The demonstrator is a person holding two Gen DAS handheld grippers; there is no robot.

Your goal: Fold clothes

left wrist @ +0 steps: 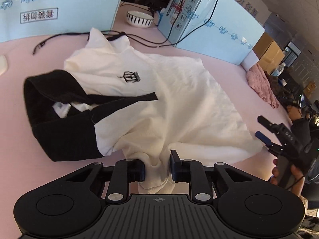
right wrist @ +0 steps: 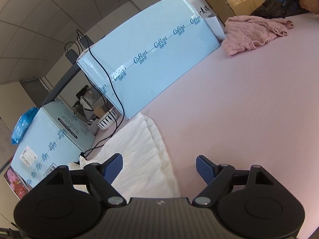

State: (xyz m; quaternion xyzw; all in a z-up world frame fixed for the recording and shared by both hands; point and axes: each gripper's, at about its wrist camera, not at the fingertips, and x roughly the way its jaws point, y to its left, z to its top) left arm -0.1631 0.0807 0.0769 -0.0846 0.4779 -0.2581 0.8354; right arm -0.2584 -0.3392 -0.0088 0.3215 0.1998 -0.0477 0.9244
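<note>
White hoodie (left wrist: 151,99) spread on pink table (left wrist: 30,139), near hem bunched and clamped by left gripper (left wrist: 157,167), right gripper (right wrist: 159,169) held agape beside hoodie, sleeve tip hidden behind gripper body

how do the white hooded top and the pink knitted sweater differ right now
The white hooded top with black hood lies spread out in the middle of the pink table; the pink knitted sweater sits crumpled at its far edge. The left gripper pinches the top's cloth; nothing holds the sweater. Both rest on the table.
</note>
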